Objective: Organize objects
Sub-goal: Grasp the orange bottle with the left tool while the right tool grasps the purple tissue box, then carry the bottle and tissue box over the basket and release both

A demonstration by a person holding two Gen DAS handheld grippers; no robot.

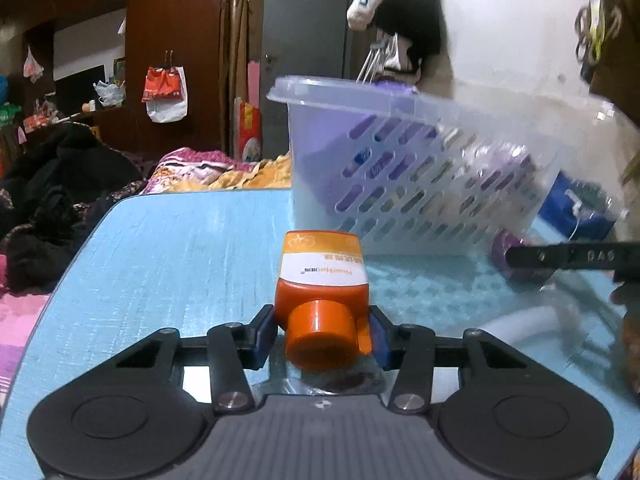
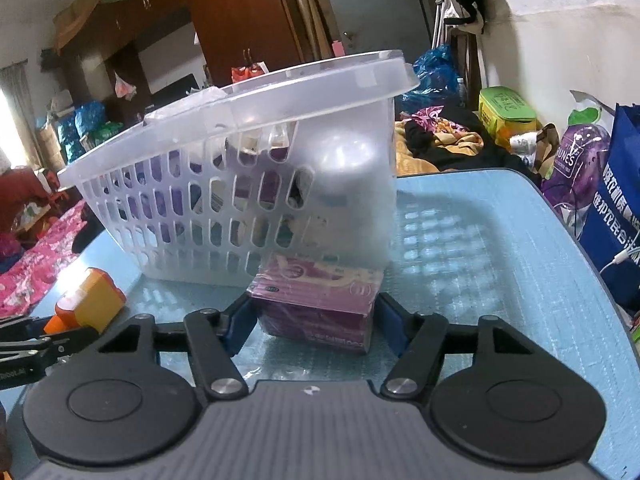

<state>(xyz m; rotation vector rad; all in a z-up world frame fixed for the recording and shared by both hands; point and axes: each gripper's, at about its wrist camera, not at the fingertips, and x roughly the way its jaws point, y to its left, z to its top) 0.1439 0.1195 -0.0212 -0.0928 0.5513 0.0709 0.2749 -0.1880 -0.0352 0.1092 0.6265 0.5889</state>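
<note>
My left gripper (image 1: 323, 332) is shut on an orange bottle (image 1: 320, 280) with a white label, lying cap towards me on the blue table (image 1: 180, 248); the bottle also shows in the right wrist view (image 2: 90, 300). My right gripper (image 2: 316, 320) is shut on a purple wrapped packet (image 2: 320, 300), just in front of the clear slotted basket (image 2: 248, 184). The basket (image 1: 420, 168) stands behind the bottle and holds several purple items. The right gripper's finger (image 1: 568, 256) and the purple packet (image 1: 504, 248) show at the right of the left wrist view.
A bed with pink and dark bedding (image 1: 40, 200) lies left of the table. Bags (image 2: 608, 208) stand off the table's right edge. A white tube-like thing (image 1: 520, 320) lies on the table by the right gripper.
</note>
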